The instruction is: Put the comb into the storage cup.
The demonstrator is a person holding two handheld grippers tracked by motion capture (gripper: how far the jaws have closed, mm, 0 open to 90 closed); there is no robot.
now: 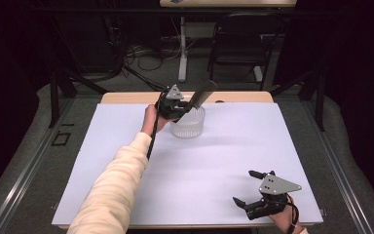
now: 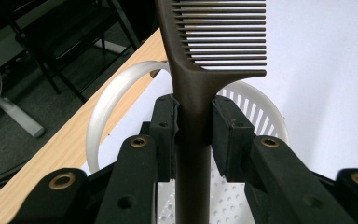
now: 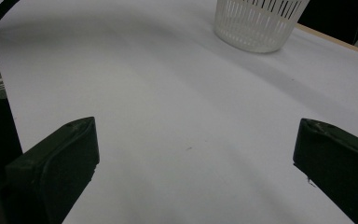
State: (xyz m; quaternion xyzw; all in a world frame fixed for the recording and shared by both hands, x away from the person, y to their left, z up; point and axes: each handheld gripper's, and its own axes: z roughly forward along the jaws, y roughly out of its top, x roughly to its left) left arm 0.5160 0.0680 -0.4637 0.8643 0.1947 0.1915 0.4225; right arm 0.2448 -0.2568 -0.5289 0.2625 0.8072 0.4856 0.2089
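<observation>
Right gripper: nearest the camera, jaws spread wide and empty, low over the counter.
Left gripper: jaws clamped on the handle of the brown comb.
Comb position: tilted above the white basket, teeth end raised.
Advice: centre the handle over the rim, lower it, then release.

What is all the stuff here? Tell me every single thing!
Comb: one, dark brown, clamped by its handle above the basket.
Basket: one, white, slotted, far middle of the sheet.
Sheet: one, white, covering the table.
Table: one, wooden, far edge showing.
Chair: one, black, behind the table.
Left gripper: one, black, shut on the comb.
Right gripper: one, black, open, near right corner.
Sleeve: one, cream, left arm.
</observation>
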